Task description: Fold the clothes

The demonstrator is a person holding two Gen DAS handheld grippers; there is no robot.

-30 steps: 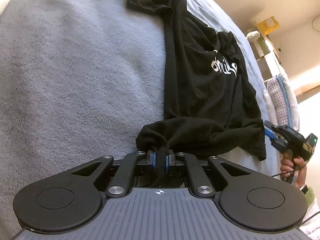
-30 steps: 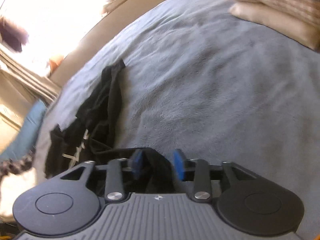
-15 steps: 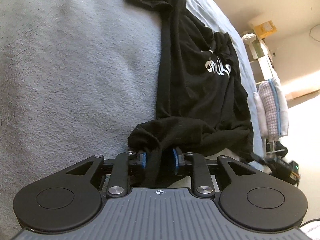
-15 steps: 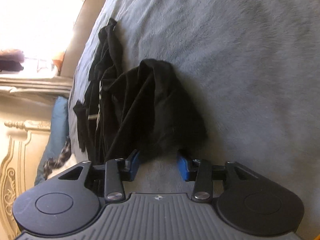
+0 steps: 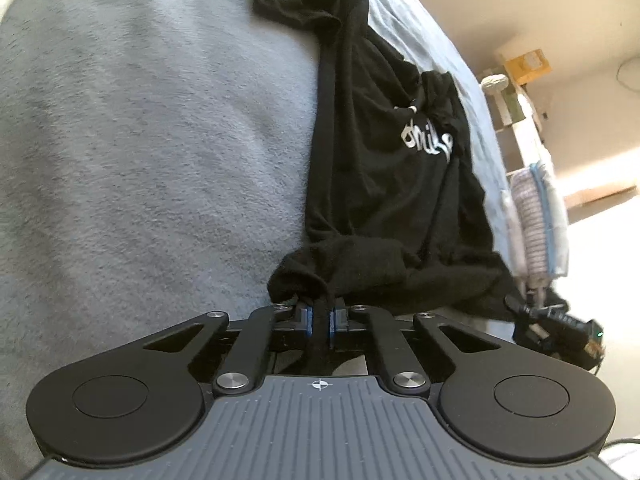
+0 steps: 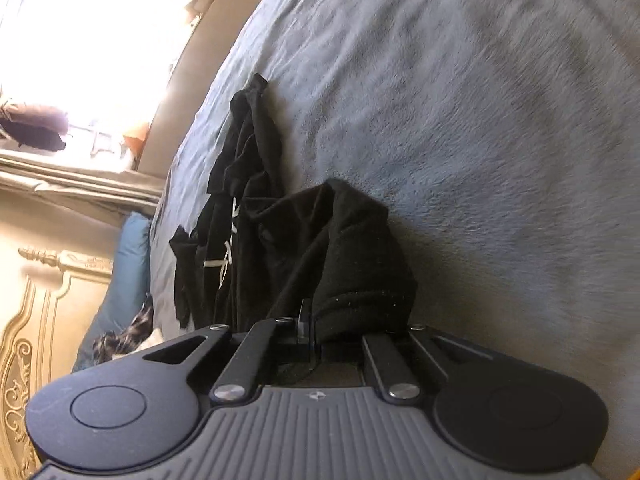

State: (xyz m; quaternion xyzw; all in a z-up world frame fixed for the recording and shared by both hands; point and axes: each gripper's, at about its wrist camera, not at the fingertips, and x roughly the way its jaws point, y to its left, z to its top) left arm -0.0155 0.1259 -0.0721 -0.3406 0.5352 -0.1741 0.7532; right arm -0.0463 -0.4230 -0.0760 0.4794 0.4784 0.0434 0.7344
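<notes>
**Both grippers back on the shirt**

Half a second ago the left gripper (image 5: 320, 316) stood with jaws apart around the cloth; now they are pinched narrow on a bunched edge. The right gripper (image 6: 320, 334) also has cloth in its jaws, seemingly clamped. Beyond, the black T-shirt (image 5: 372, 184) lies lengthwise on the grey bed (image 5: 140, 140), half-gathered, so another fold looks due

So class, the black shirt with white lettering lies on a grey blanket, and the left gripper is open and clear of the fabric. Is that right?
Not quite. The left gripper is shut on the black shirt, a strip of fabric pinched between its fingers, as the left wrist view shows. The rest holds: white lettering, grey blanket.
</notes>
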